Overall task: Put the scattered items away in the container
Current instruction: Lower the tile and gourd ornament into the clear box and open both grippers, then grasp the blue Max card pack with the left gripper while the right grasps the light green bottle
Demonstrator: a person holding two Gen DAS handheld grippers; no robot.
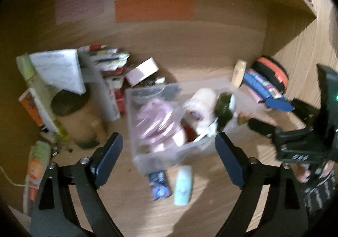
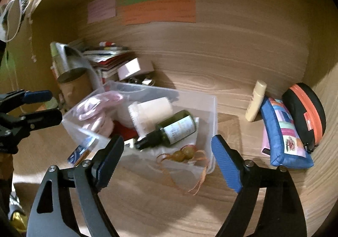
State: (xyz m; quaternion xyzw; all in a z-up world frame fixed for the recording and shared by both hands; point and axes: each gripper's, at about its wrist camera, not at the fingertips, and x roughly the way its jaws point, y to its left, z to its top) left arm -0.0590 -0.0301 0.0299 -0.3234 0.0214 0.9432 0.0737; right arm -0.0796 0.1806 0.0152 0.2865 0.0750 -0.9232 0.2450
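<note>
The clear bin (image 2: 211, 108) sits mid-bench (image 2: 243, 184), set askew, its far corner close to the clutter at the back wall. Inside lie a dark green bottle (image 2: 169, 131), a white jar (image 2: 152, 114), pink cloth (image 2: 99, 110) and, at the near corner, a sachet with orange ribbon (image 2: 186, 154) that spills over the rim.

The left hand-held gripper (image 1: 169, 152) hangs over the bin's near rim with its jaws wide apart and nothing between the pads. The right hand-held gripper (image 2: 168, 160) is likewise spread, empty, just short of the bin's near wall.

Bare wood lies in front of the bin and between it and the right-hand group: a cream tube (image 2: 255, 101), a blue pouch (image 2: 283, 133) and a black-and-orange case (image 2: 304, 114), crowded against the side panel. To the left, stacked books (image 2: 109, 59) and a pink box (image 2: 135, 68) hem the bin in.

Only the left view shows a pale blue bottle (image 1: 183, 184) and a small blue packet (image 1: 159, 184) lying on the bench just outside the bin's near wall; in the right view only a corner of that packet shows past the bin. The left view is blurred, so labels and the bin's contents are hard to read there, and the right-hand group is partly covered by the other gripper.
</note>
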